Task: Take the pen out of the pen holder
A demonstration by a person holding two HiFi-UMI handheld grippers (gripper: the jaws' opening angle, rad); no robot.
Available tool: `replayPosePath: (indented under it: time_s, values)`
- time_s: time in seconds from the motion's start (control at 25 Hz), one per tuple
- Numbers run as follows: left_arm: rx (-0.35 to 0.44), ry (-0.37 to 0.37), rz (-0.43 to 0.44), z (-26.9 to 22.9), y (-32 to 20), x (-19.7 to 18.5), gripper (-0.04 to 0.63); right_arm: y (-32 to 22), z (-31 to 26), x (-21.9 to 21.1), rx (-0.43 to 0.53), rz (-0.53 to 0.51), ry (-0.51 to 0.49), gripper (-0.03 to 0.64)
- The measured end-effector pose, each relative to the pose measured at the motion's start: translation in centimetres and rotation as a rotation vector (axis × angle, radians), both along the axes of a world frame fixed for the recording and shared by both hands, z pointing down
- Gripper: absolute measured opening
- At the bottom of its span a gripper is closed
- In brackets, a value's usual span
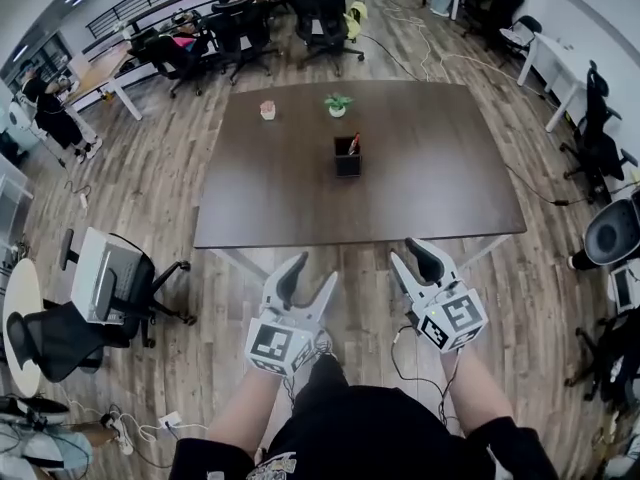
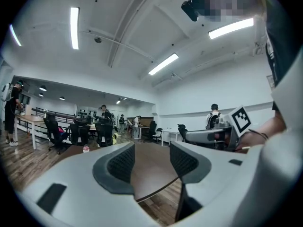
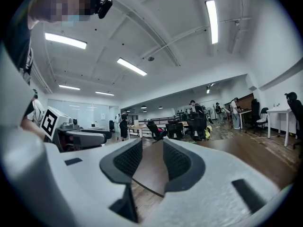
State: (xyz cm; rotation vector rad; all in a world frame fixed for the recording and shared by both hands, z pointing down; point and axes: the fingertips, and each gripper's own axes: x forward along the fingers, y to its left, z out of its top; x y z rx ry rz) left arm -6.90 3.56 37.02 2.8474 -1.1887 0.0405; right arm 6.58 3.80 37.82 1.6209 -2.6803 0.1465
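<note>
Both grippers, left point(image 1: 306, 274) and right point(image 1: 423, 259), hung before the table point(image 1: 280, 178) with jaws apart, empty. The pen point(image 1: 353, 144) stood in the holder point(image 1: 347, 161).

The table point(image 1: 420, 188) is dark brown, and the floor point(image 1: 150, 188) is grey-brown wood-grain planks. The pen holder point(image 1: 347, 160) is black. The pen point(image 1: 353, 144) looks red, though it is too small to be sure. The left gripper point(image 1: 313, 271) and right gripper point(image 1: 420, 255) are pale grey-white with black ribbed pads point(image 2: 120, 162) (their cubes carry black-and-white square markers). The plant point(image 1: 337, 101) is green.
</note>
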Motion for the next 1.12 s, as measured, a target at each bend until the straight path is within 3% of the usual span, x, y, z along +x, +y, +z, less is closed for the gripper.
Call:
replayPosePath:
  time_s: [0.52,1.12]
  values:
    - [-0.039,0.003,0.124,2.2,-14.4,-4.9,0.211,-14.7,1.6,-4.7,-0.078,0.118,-0.023,0.141]
    - [-0.035,0.047,0.159,1.7,-20.9,-7.2,0.21,-21.4,1.0,-6.7,-0.066,0.179,-0.004,0.14]
